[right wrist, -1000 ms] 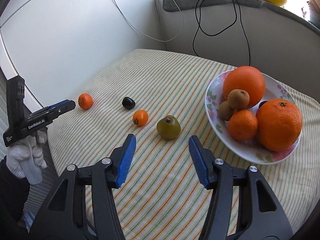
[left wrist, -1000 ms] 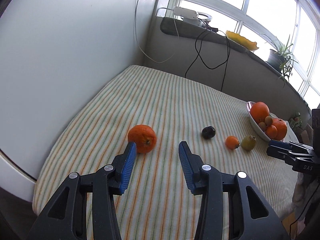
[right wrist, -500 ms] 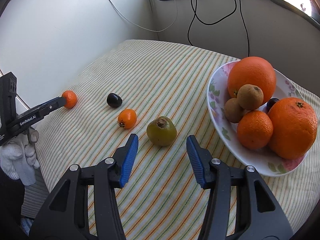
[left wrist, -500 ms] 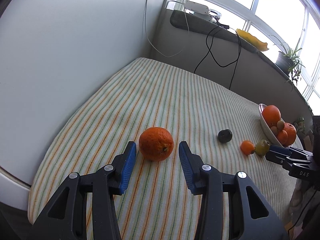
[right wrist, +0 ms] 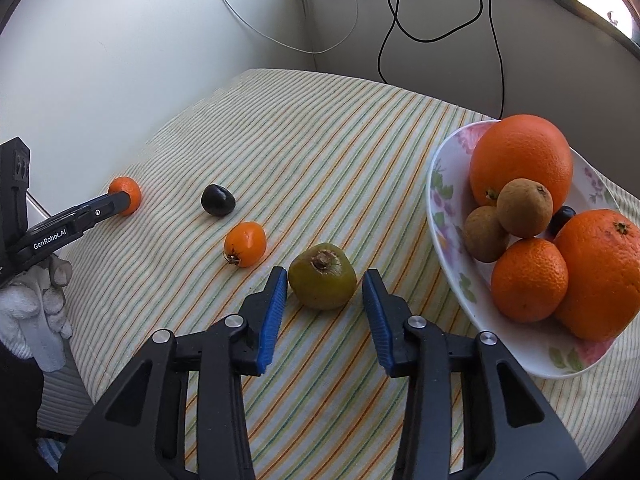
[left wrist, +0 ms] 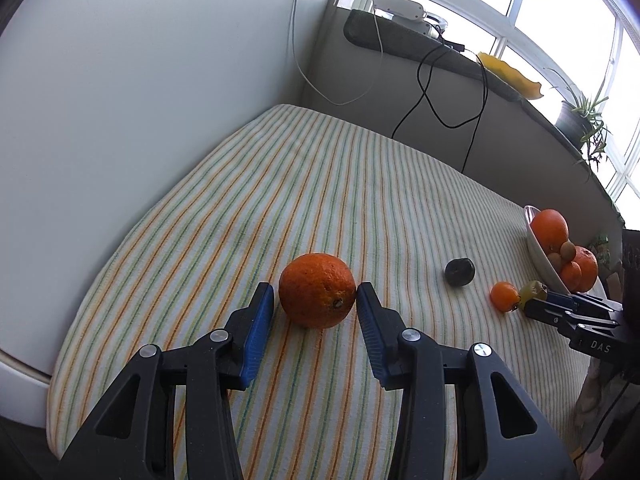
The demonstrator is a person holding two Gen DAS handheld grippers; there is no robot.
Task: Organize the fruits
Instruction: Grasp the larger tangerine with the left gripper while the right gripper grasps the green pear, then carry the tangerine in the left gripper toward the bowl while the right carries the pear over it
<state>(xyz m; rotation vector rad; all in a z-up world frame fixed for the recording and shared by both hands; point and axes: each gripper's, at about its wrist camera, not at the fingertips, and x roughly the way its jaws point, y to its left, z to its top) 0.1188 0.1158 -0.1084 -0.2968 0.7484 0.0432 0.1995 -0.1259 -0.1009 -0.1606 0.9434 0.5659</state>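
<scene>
Both tongs are closing: the left gripper [left wrist: 316, 304] straddles the orange [left wrist: 317, 290] on the striped cloth [left wrist: 320, 184], right pad touching, left pad just clear. Right gripper [right wrist: 325, 294] brackets the green fruit [right wrist: 322, 276] without contact, left of the bowl [right wrist: 448, 216].

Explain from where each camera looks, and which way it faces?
Left wrist: on the left gripper, facing down over the striped cloth; its jaws are closing around the orange.
Right wrist: on the right gripper, facing down; jaws closing around the green fruit; a gloved hand shows.
Shared: bowl, dark fruit.
</scene>
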